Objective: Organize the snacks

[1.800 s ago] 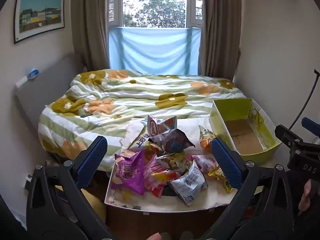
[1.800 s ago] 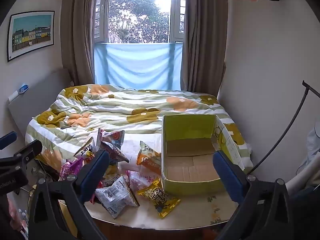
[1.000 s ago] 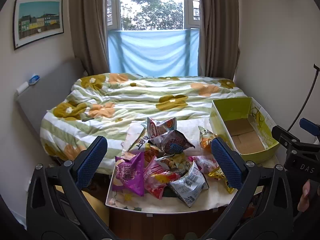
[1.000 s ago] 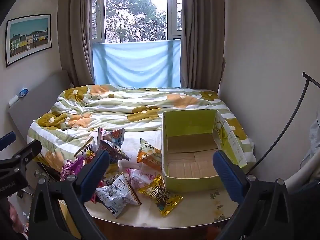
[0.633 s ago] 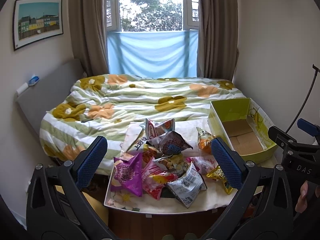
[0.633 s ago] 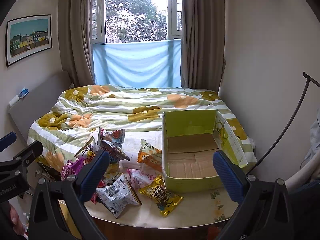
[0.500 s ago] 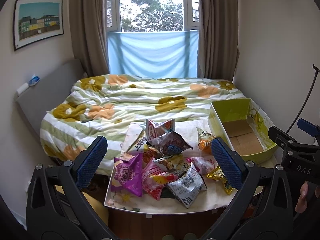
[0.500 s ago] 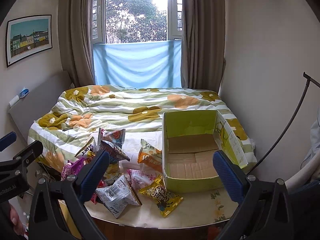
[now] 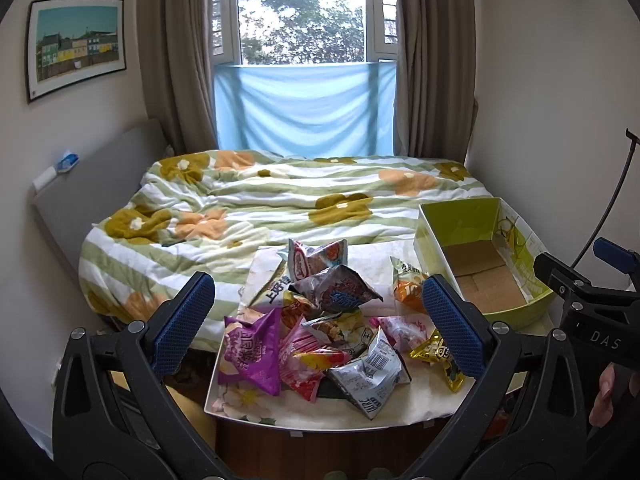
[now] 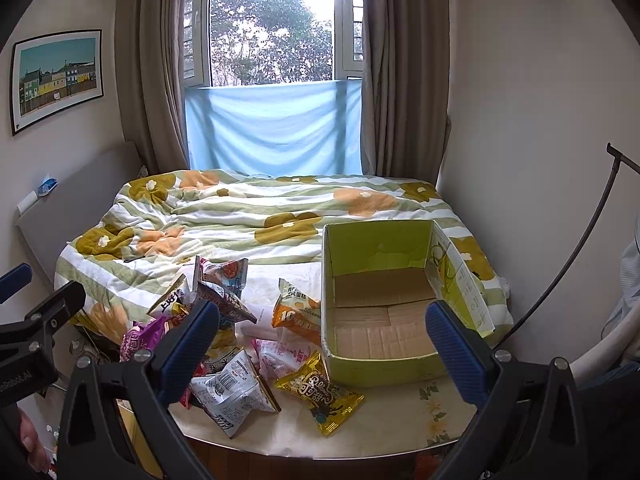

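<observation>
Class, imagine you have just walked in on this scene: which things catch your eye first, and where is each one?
A jumbled heap of snack packets covers the table's left part, a purple packet brightest at its near-left edge. To the right stands an open green box, nothing inside. Behind spreads a flowered quilt.

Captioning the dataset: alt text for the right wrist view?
Open right gripper hovers over a floral-clothed table: an empty yellow-green cardboard box at right, a pile of foil snack packets at left, a yellow snack packet nearest. Behind, a flowered bed.
</observation>
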`<state>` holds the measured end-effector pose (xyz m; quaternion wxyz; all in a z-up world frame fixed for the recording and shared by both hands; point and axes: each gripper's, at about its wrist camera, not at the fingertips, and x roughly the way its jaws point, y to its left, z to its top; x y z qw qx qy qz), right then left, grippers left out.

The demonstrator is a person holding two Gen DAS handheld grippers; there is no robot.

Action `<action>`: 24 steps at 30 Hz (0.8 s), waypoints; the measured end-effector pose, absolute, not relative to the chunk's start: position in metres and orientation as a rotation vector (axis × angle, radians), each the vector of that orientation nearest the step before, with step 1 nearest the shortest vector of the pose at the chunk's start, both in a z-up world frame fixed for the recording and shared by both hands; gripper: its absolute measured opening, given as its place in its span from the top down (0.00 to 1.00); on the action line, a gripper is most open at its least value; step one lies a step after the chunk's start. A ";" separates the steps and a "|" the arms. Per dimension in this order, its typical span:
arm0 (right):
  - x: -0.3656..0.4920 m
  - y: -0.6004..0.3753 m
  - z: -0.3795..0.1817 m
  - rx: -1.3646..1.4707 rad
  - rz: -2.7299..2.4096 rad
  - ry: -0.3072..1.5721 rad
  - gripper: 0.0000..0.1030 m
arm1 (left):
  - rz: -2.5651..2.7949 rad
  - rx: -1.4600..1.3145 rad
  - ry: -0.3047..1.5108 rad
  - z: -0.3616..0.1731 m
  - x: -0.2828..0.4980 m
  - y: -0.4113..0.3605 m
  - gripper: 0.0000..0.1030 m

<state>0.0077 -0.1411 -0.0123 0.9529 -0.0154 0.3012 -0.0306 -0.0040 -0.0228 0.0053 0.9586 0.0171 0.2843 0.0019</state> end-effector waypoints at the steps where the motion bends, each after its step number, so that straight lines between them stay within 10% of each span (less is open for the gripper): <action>1: 0.008 -0.141 -0.012 -0.032 -0.063 0.612 0.00 | 0.003 0.034 0.576 0.005 -0.004 -0.023 0.01; 24: 0.010 -0.142 -0.012 -0.028 -0.061 0.614 0.00 | -0.005 0.036 0.575 0.004 -0.003 -0.027 0.01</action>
